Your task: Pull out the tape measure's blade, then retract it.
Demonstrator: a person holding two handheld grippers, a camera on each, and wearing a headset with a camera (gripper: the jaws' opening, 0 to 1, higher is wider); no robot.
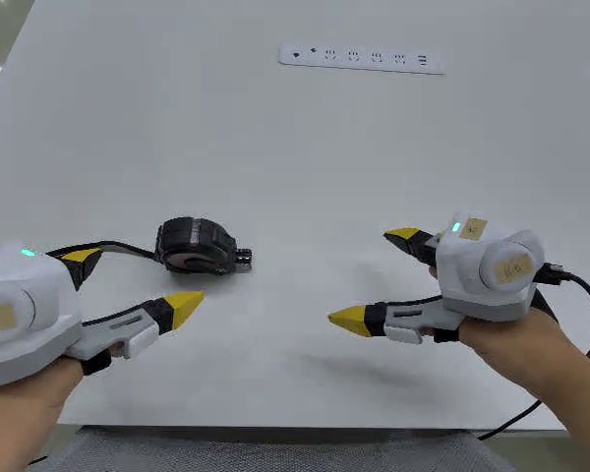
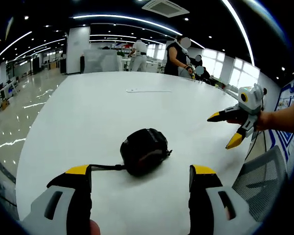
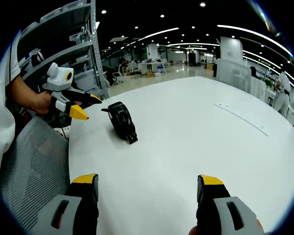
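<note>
A white table fills the head view, with a power strip lying flat near its far edge. The black tape measure sits on the table at the left, its blade pulled in, just ahead of the left gripper. That gripper's jaws are spread wide with nothing between them. A thin black strap runs from the tape measure's case towards one of those jaws. The right gripper hangs well apart to the right, also spread and empty. The left gripper view adds people standing past the table's far end. The right gripper view adds metal shelving and a grey mesh chair back.
</note>
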